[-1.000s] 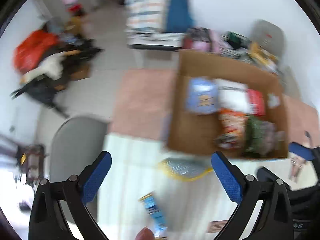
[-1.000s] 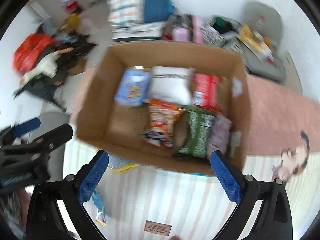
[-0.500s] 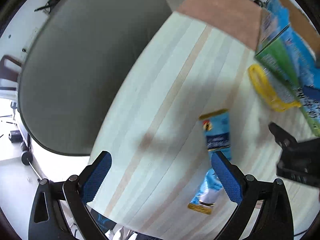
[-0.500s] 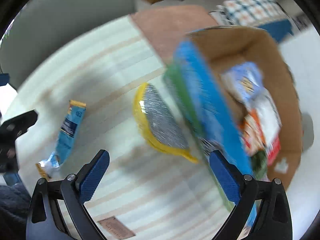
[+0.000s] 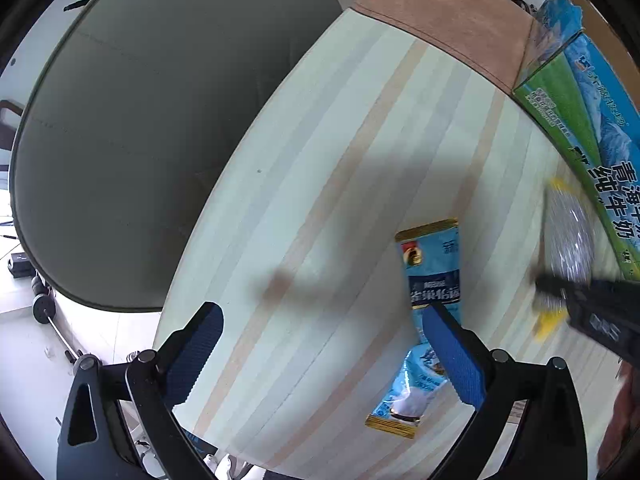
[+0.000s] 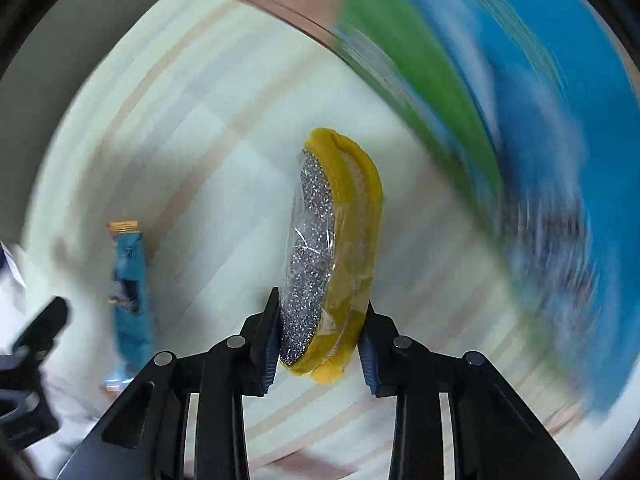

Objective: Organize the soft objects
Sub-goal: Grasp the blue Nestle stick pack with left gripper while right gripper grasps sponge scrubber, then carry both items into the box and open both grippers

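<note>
Sponge (image 6: 336,248) stands on edge, lengthwise from gripper (image 6: 318,344).

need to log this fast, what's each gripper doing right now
left gripper: open, holding nothing
right gripper: shut on the yellow scouring pad

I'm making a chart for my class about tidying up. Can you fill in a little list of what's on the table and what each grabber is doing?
table: striped cloth with a pink part at the far end
right gripper: shut on the yellow sponge, which has a glittery silver face and a clear wrapper
left gripper: open, holding nothing, over the cloth
blue packet: lying flat, partly under the left gripper's right finger
box: blue and green printed side, at the right edge
beside the table: grey chair
</note>
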Motion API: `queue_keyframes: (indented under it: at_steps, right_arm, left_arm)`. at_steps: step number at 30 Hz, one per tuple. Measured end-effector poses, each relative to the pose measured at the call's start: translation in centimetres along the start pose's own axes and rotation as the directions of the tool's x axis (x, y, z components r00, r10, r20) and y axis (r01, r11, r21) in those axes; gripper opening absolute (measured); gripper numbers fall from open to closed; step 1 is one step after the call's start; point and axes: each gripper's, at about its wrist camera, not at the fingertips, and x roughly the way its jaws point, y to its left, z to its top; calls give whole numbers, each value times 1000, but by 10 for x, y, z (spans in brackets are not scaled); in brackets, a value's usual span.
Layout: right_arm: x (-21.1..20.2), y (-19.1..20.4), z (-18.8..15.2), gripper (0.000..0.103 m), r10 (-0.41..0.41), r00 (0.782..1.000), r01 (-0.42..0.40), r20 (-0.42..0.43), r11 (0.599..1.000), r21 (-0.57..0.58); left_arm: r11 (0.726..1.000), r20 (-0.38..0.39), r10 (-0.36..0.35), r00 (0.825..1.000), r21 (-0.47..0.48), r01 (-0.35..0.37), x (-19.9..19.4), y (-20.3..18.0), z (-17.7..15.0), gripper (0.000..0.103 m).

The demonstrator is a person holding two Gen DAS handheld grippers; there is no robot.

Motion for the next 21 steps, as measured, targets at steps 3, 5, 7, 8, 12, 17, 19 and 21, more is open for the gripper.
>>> queue_keyframes:
  at_steps: [3,5,7,8,12,17,19,21]
  right_arm:
    - [3,-38,-33,35,171,985,-160,-35,965,208]
    - [4,-58,-56,40,305,952,-284,-19,906,313]
    - [3,-67,-68,63,335,942,-307,-22,887,344]
    - [-1,-70,-72,76,322,947,-302,-3,889,344]
    - [-14,-80,-81,77,267,962,-269,56,898,347]
    - [-2,-91,-83,77,230,972,-230,50,880,416]
    - [10,-90,-83,77,203,978,-199,39,871,450]
    - [17,-95,-88,76,202,978,-202,52,853,480]
  left_arm:
    - [1000,-12,-5,1000,22,5,4,-6,2,102]
    - [999,-32,-11,999,44,13,10,-14,5,102]
    - [997,-49,-18,999,69,21,17,-24,4,102]
    - [996,-59,-23,998,85,28,19,-29,4,102]
    - [986,-103,-44,994,157,60,33,-58,3,102]
    - [970,-148,1,989,242,35,52,-81,1,70]
    - [971,-151,-22,988,233,57,53,-82,1,61]
    - [968,-142,-22,990,245,57,49,-83,1,45]
